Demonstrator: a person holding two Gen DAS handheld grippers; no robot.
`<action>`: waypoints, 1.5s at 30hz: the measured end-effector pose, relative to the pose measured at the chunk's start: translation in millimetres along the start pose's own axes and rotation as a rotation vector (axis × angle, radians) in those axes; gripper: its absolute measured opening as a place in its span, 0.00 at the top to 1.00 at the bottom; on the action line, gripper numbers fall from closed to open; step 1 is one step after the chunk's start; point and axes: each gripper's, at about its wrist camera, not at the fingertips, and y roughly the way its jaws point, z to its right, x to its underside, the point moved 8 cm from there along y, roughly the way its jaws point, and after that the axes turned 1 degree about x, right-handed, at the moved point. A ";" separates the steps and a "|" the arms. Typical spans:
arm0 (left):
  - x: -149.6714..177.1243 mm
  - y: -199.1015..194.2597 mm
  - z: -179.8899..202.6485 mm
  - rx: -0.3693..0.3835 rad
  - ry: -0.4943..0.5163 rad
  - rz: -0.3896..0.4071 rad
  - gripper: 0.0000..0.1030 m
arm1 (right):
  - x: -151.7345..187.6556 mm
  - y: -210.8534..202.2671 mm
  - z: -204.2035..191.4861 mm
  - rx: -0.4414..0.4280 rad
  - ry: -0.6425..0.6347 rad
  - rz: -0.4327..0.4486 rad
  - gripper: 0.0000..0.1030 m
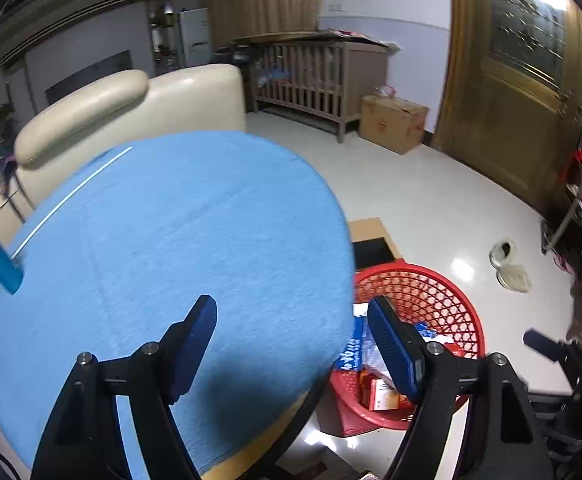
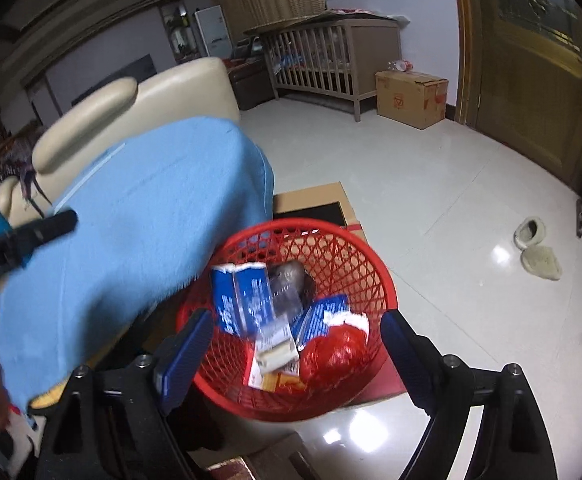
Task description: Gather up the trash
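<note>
A red mesh basket (image 2: 355,264) stands on the floor beside the round table with the blue cloth (image 1: 179,232). Inside lie blue-and-white packets (image 2: 243,296), a crumpled red wrapper (image 2: 331,352), a greyish clear bag (image 2: 291,280) and small cartons. My right gripper (image 2: 297,316) hangs open right above the basket, with nothing between its fingers. My left gripper (image 1: 291,304) is open over the table's right edge and holds nothing; the basket (image 1: 431,292) is low to its right. The cloth's top shows only a thin white strip (image 1: 75,196).
A flat cardboard box (image 2: 323,200) lies under and behind the basket. A cream sofa (image 1: 139,104) backs the table. A wooden crib (image 1: 311,76), a brown carton (image 1: 391,120), a wooden door (image 1: 511,100) and a pair of slippers (image 2: 539,248) stand around the tiled floor.
</note>
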 end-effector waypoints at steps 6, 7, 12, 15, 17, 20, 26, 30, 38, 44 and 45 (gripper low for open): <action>7.2 -10.3 -4.3 0.014 -0.040 -0.006 0.17 | 32.3 5.1 -12.0 0.063 -0.091 -0.047 0.15; 8.9 -11.9 -3.3 0.018 -0.039 -0.005 0.15 | 34.8 3.4 -10.9 0.076 -0.083 -0.041 0.15; 13.8 -13.4 0.3 0.046 -0.037 -0.001 0.14 | 34.6 0.7 -0.2 0.122 0.004 -0.017 0.15; 18.1 -9.6 -1.9 0.019 -0.030 -0.010 0.14 | 34.1 0.5 5.5 0.140 0.025 -0.014 0.15; 19.5 -8.5 -2.8 0.003 -0.025 -0.012 0.14 | 32.8 -1.2 6.6 0.145 0.029 -0.008 0.15; 20.6 -8.2 -1.4 0.001 -0.017 -0.012 0.14 | 29.5 -3.0 7.5 0.141 0.037 -0.002 0.15; 21.0 -10.1 -2.7 0.005 -0.025 -0.001 0.14 | 21.9 -8.5 5.2 0.148 0.031 0.027 0.15; 22.8 -13.0 -1.8 0.015 -0.019 0.006 0.14 | 18.3 -8.7 2.6 0.150 0.025 0.030 0.15; 23.8 -15.6 3.3 0.042 -0.010 0.012 0.14 | 11.8 -9.5 -1.0 0.149 0.013 0.035 0.15; 24.7 -16.2 9.2 0.055 0.012 0.013 0.14 | 13.5 -6.3 -2.7 0.152 0.001 0.019 0.15; 25.4 -15.8 10.7 0.059 0.017 0.011 0.14 | 13.8 -5.7 -2.1 0.153 0.003 0.018 0.15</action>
